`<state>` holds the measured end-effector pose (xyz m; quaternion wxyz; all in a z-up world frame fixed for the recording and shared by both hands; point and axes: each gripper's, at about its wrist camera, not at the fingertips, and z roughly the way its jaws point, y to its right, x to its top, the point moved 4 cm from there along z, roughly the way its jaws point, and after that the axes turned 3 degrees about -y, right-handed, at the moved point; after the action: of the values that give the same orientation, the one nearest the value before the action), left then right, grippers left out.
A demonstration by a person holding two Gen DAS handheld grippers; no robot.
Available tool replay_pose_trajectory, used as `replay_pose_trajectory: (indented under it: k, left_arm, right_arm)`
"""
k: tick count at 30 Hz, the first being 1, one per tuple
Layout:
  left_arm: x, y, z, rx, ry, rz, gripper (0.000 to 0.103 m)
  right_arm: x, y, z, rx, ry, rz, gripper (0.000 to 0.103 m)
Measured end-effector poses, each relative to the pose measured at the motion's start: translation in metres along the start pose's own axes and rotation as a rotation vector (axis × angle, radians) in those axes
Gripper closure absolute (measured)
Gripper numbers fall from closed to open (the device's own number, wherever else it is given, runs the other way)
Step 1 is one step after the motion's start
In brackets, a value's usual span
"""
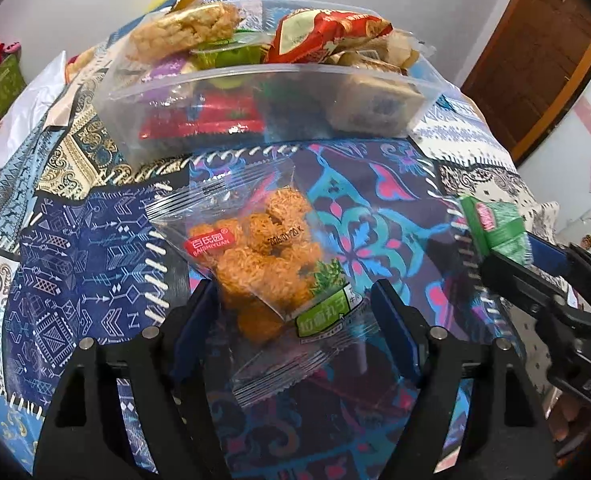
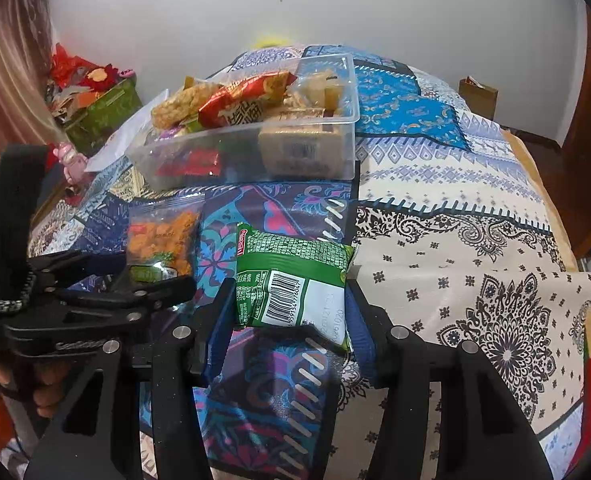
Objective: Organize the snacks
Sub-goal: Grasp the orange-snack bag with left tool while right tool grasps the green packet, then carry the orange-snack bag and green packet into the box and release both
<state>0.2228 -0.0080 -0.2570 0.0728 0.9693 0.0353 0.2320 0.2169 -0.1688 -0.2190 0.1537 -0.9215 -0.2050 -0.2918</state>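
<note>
A clear bag of orange snack balls (image 1: pixel 263 256) lies flat on the patchwork tablecloth (image 1: pixel 375 208). My left gripper (image 1: pixel 295 300) stands open around the bag's near end, one finger on each side, and the pads do not squeeze it. A green snack packet (image 2: pixel 291 280), barcode side up, sits between the blue pads of my right gripper (image 2: pixel 291 300), which is shut on it. The left wrist view shows that packet (image 1: pixel 495 224) in the right gripper (image 1: pixel 511 252) at the right edge. Behind stands a clear plastic container (image 1: pixel 255 72) heaped with several wrapped snacks.
A white bag (image 1: pixel 27 120) lies left of the container. A green box (image 2: pixel 103 112) with red decorations sits by the wall at far left. A brown paper bag (image 2: pixel 477 96) stands past the table's far right edge. A hand holds the left gripper (image 2: pixel 155 270).
</note>
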Motion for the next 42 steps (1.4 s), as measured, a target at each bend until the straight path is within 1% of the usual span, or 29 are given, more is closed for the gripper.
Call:
replay_pose_trajectory:
  k: [2,5,11,13,20,21,27,34,42]
  left_arm:
    - [0.002,0.0,0.001,0.01,0.018,-0.004,0.03]
    - [0.002,-0.003,-0.001,0.017,0.043,-0.004,0.041]
    - [0.0,-0.012,-0.014,0.031,0.075,0.003,0.046]
    - [0.001,-0.016,-0.023,0.035,0.096,0.001,0.056]
    - [0.008,-0.023,-0.051,0.015,0.156,0.007,0.063]
    - [0.009,-0.024,-0.056,0.007,0.167,0.004,0.065]
    - [0.018,-0.025,-0.075,-0.017,0.218,0.0,0.07]
    - [0.032,-0.029,-0.096,-0.025,0.278,0.001,0.072]
    - [0.066,-0.028,-0.129,-0.027,0.374,0.01,0.072]
  right_arm:
    - [0.001,0.0,-0.002,0.002,0.005,0.002,0.054]
    - [0.003,0.0,-0.003,0.003,0.013,0.004,0.054]
    - [0.007,-0.001,-0.005,0.003,0.023,0.006,0.054]
    - [0.01,-0.002,-0.006,0.005,0.027,0.007,0.054]
    - [0.025,-0.006,-0.014,0.005,0.063,0.002,0.054]
    - [0.028,-0.008,-0.016,0.006,0.071,0.0,0.054]
    - [0.046,-0.012,-0.023,0.01,0.113,-0.003,0.054]
    - [0.063,-0.013,-0.029,0.013,0.156,-0.001,0.054]
    - [0.087,-0.013,-0.035,0.022,0.203,0.0,0.054]
